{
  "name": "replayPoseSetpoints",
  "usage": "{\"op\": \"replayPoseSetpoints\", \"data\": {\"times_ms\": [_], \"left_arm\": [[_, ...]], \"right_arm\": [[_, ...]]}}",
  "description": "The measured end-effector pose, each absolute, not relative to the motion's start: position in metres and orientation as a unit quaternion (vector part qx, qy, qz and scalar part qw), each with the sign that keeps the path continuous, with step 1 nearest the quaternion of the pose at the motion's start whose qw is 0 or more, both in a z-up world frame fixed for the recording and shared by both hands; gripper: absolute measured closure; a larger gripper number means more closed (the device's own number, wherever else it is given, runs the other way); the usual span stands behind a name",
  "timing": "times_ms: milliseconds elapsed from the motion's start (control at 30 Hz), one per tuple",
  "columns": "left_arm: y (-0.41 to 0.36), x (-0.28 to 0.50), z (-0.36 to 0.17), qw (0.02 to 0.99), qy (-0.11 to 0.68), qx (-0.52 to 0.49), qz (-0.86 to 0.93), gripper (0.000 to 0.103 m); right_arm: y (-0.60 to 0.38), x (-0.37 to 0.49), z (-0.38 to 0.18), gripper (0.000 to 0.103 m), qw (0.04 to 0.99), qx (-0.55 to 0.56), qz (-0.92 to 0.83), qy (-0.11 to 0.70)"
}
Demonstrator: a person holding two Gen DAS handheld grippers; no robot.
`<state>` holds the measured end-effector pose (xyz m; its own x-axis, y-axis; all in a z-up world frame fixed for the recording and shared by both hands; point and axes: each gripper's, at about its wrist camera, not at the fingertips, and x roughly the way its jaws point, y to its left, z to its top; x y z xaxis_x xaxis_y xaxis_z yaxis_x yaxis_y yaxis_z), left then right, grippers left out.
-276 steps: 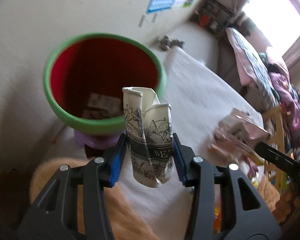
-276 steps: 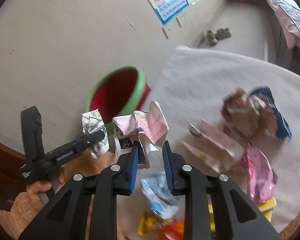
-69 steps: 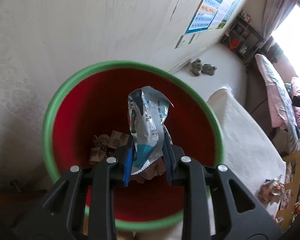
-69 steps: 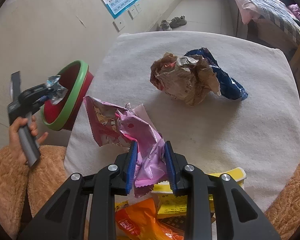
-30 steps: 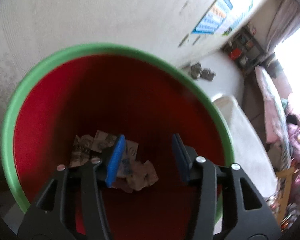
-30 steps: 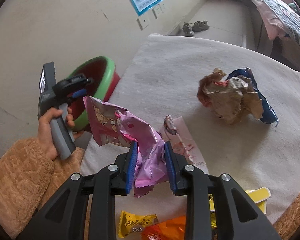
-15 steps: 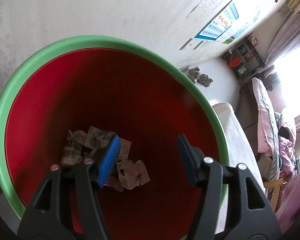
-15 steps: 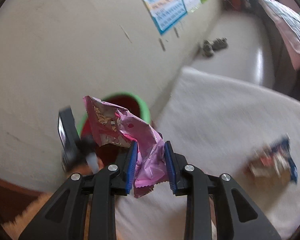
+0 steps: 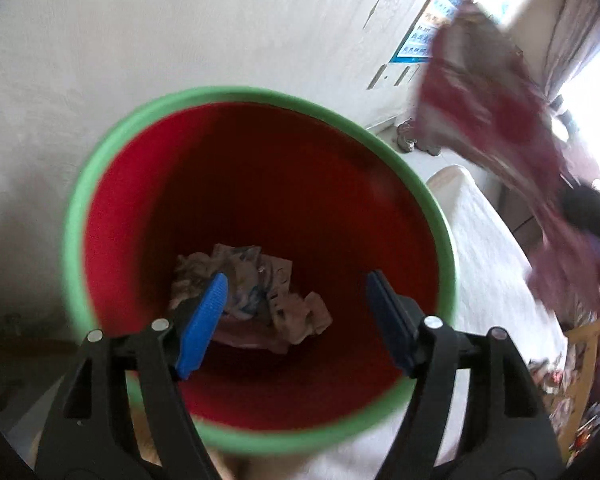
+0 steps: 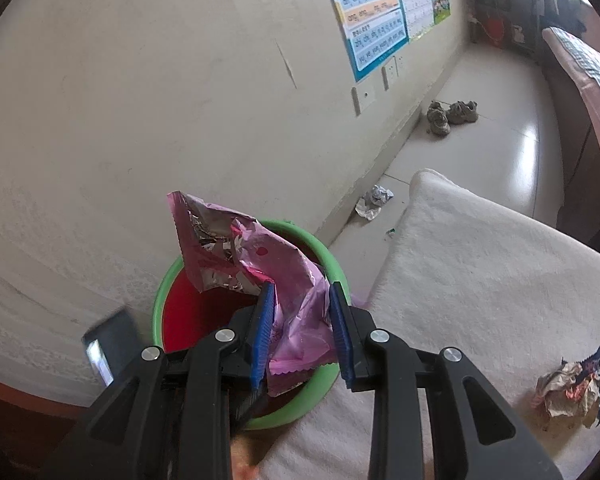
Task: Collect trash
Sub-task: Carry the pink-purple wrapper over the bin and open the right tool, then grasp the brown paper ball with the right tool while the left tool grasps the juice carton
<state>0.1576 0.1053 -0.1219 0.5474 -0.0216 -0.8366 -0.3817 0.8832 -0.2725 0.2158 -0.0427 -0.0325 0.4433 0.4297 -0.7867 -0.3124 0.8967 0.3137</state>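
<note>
The pink wrapper (image 10: 288,280) has swung over the green-rimmed red bin (image 10: 172,280), whose bottom holds crumpled wrappers (image 9: 256,292). The right gripper (image 10: 302,328), just easing, pinches it; the left gripper (image 9: 300,320), just widened, hangs empty at six o'clock.

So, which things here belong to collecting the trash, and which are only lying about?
Belong to the job:
- pink wrapper in the right gripper
- bin with wrappers inside
- crumpled wrapper on the white cloth
- foil scrap on the floor
- left gripper, jaws just opening, nothing between them

Just lying about:
- shoes
- wall poster
</note>
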Motion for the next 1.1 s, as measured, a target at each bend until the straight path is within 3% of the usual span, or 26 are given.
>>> {"op": "replayPoseSetpoints", "data": {"times_ms": [167,567,667,1100], "left_arm": [[0.092,0.125,-0.096,0.875,0.440,-0.168,0.110,0.034],[0.046,0.088,-0.031,0.909,0.399,-0.105,0.061,0.030],[0.025,0.079,-0.008,0.919,0.381,-0.091,0.042,0.026],[-0.066,0.052,0.065,0.952,0.304,0.004,-0.039,0.020]], "right_arm": [[-0.041,0.213,-0.027,0.053,0.847,0.059,0.240,0.471],[-0.160,0.141,0.000,0.045,0.878,0.114,0.188,0.426],[-0.194,0.109,-0.008,0.040,0.883,0.119,0.152,0.429],[-0.268,0.031,-0.042,0.039,0.895,0.067,0.040,0.439]]}}
